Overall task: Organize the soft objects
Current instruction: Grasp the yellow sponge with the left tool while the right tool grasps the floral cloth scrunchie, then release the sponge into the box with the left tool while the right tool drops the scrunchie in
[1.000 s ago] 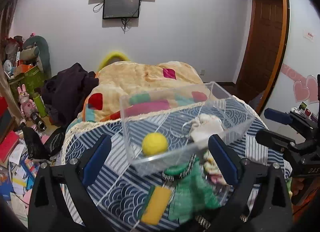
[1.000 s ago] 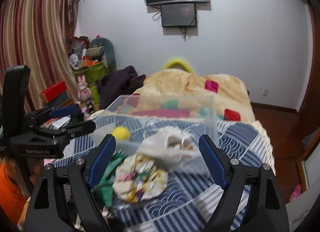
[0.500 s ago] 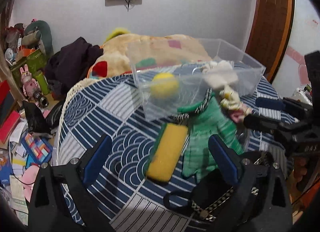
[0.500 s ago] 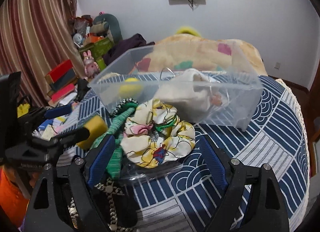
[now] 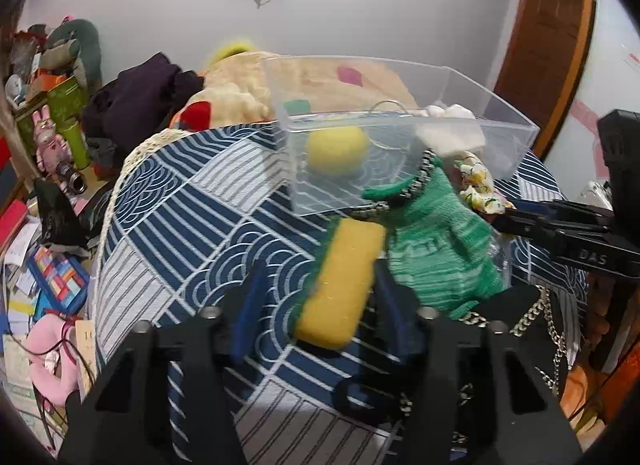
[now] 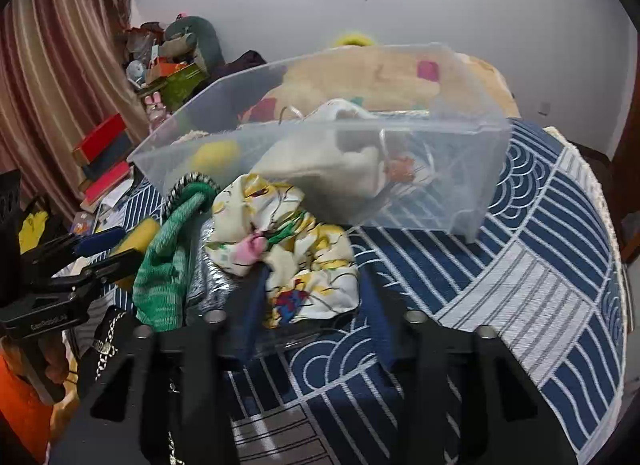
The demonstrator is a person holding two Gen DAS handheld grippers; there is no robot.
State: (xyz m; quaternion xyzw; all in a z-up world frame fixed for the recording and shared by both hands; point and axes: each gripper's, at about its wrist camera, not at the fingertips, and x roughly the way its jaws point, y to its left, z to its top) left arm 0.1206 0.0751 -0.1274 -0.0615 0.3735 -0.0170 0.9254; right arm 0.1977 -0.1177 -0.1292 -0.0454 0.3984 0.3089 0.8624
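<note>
Left tool [image 5: 316, 301] part-open, straddling sponge [image 5: 340, 281], long axis pointing toward clear bin [image 5: 400, 129] ahead. Right tool [image 6: 312, 305] part-open astride floral scrunchie [image 6: 292, 249], beside bin.

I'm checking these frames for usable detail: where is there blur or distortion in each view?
Left wrist view: the yellow sponge and left tool are motion-smeared, the clear bin sharper; fisheye bends the door frame. Right wrist view: the right tool is smeared at the floral scrunchie; the bedspread's stripes curve, corners black.
</note>
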